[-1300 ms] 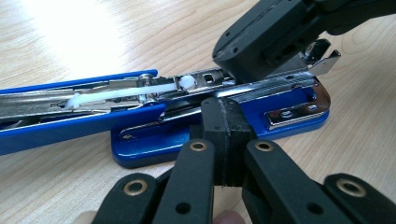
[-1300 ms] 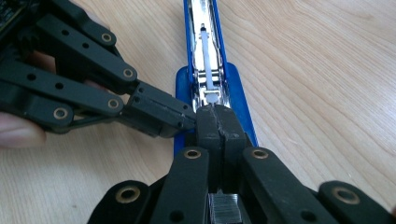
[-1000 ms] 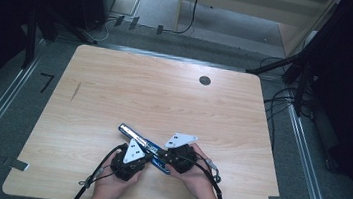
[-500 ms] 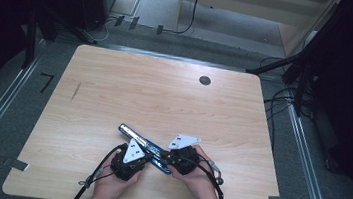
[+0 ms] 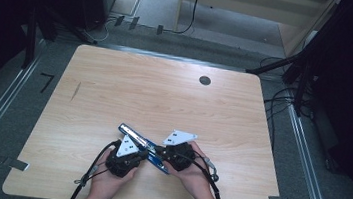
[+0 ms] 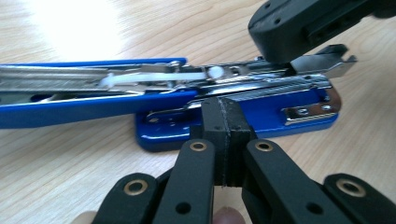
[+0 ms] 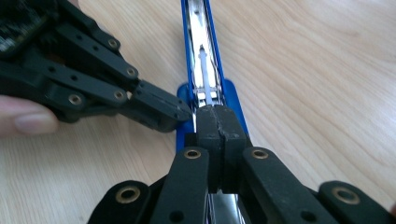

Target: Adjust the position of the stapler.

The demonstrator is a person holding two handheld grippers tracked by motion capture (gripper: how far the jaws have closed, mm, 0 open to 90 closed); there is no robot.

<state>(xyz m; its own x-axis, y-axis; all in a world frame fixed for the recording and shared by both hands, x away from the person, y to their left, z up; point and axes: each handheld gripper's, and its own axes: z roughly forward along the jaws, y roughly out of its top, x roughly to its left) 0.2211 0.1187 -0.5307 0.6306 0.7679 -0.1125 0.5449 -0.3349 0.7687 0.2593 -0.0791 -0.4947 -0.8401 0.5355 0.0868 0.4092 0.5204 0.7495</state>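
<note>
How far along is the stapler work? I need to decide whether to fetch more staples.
Done: the blue metal stapler lies swung open on the wooden table, its staple strip exposed. In hand: both tools, left and right, are shut, their tips at the stapler's magazine. Left: closing the blue top arm, which lies flat.

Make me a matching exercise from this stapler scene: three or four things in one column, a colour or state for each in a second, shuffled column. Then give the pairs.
Things:
1. stapler
2. left tongs
3. table
4. plate on the right tongs

Colour or state:
A. light wood
B. grey, three-cornered
C. blue, swung open, lying flat
D. black, shut, tips at the staple rail

Pairs: 1-C, 2-D, 3-A, 4-B
</note>
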